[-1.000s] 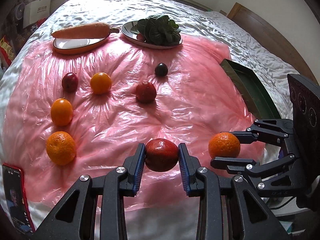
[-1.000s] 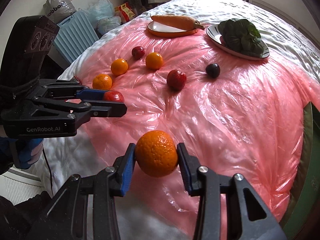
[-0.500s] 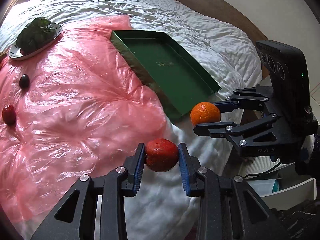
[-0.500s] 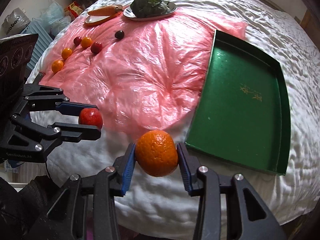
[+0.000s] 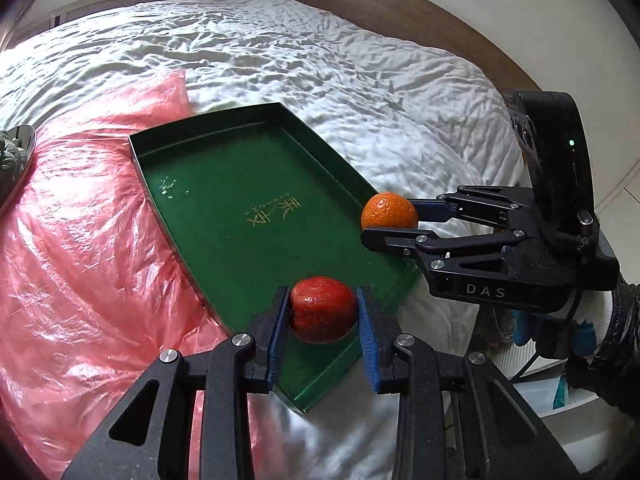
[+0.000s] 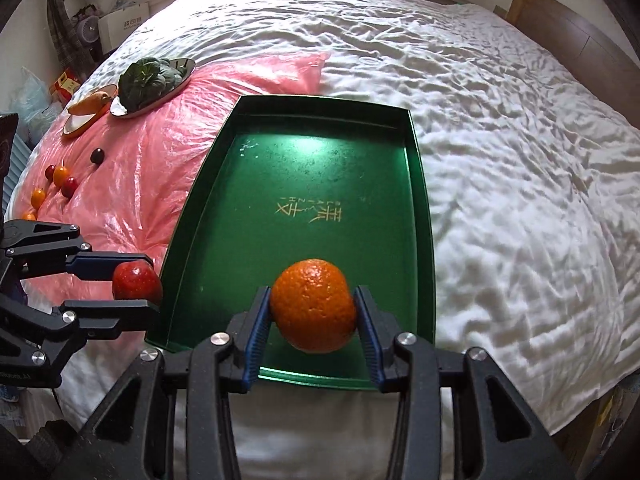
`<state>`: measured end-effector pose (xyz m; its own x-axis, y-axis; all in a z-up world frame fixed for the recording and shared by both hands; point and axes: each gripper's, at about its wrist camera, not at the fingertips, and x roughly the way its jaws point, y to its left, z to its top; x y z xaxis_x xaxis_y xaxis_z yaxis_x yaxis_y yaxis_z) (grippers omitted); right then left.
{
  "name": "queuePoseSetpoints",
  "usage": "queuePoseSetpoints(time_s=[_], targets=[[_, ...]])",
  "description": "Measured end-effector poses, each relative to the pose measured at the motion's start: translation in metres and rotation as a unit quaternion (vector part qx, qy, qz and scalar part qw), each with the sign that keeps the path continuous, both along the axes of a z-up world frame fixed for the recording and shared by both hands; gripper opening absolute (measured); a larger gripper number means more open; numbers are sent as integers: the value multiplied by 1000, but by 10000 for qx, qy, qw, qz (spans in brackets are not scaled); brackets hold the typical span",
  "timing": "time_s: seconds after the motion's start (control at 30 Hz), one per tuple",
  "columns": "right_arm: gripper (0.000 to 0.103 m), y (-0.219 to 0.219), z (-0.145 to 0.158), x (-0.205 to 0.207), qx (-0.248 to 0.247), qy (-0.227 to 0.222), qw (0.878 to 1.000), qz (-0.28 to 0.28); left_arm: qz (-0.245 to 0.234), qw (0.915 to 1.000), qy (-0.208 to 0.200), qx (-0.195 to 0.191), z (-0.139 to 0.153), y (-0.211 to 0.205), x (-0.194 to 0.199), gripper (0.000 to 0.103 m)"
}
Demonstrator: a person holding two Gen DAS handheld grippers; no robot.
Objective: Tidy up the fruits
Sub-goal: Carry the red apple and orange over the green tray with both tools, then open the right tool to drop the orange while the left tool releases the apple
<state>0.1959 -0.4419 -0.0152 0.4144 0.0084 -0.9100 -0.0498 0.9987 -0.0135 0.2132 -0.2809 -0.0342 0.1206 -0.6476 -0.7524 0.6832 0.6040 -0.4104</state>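
Observation:
My left gripper (image 5: 323, 322) is shut on a red apple (image 5: 322, 309) and holds it above the near end of the green tray (image 5: 224, 200). In the right wrist view the apple (image 6: 136, 282) sits just off the tray's left rim (image 6: 188, 216). My right gripper (image 6: 314, 322) is shut on an orange (image 6: 314, 305) over the tray's near end. In the left wrist view that orange (image 5: 389, 211) hangs at the tray's right edge. Several small fruits (image 6: 60, 182) lie on the pink plastic sheet (image 6: 160, 152) at the far left.
The tray lies on a white bed (image 6: 500, 140), its left side overlapping the pink sheet (image 5: 80, 260). A plate of leafy greens (image 6: 150, 80) and a plate with a carrot (image 6: 86, 110) stand at the sheet's far end. A wooden headboard (image 5: 400, 12) borders the bed.
Both grippers have carried their fruit closer to the green tray and now hold it over the tray's near end. Both jaws stay shut on the fruit.

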Motion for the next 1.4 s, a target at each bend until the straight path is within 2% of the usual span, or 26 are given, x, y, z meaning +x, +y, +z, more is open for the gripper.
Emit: queuePoseSetpoints(time_s=[0.17, 0.33, 0.57, 0.67, 0.7, 0.73, 0.77, 0.8, 0.9, 1.03, 1.2, 1.4], targets=[[46, -8, -26, 36, 136, -197, 9996, -145, 282, 9992, 9, 298, -25, -19, 31, 28], [46, -10, -50, 56, 159, -87, 9997, -166, 172, 9981, -103, 590, -40, -35, 36, 28], [47, -10, -59, 58, 104, -63, 9998, -187, -7, 9950, -179, 979, -55, -49, 31, 28], [48, -7, -59, 59, 27, -73, 9998, -172, -31, 9947, -114, 1020, -58, -48, 30, 29], [50, -7, -59, 59, 1, -75, 9998, -168, -36, 9949, -124, 995, -57, -46, 29, 30], [57, -6, -58, 59, -46, -78, 9998, -174, -34, 9951, -159, 978, -55, -45, 28, 33], [81, -6, -57, 59, -91, -108, 9997, -188, -15, 9950, -216, 974, -53, -44, 27, 41], [90, -6, -54, 58, -111, -159, 9996, -202, 2, 9950, -263, 960, -50, -43, 27, 49], [91, -9, -47, 57, -148, -212, 9993, -267, -6, 9956, -338, 874, -42, -39, 23, 49], [91, -11, -34, 51, -204, -298, 9988, -318, -46, 9949, -639, 784, -26, -31, 11, 49], [91, -4, -13, 41, -149, -501, 9981, -330, 84, 9937, -952, 587, -3, -5, -10, 49], [91, 22, 10, 27, 33, -667, 9977, -143, 265, 9933, -976, 558, 12, 29, -19, 50]])
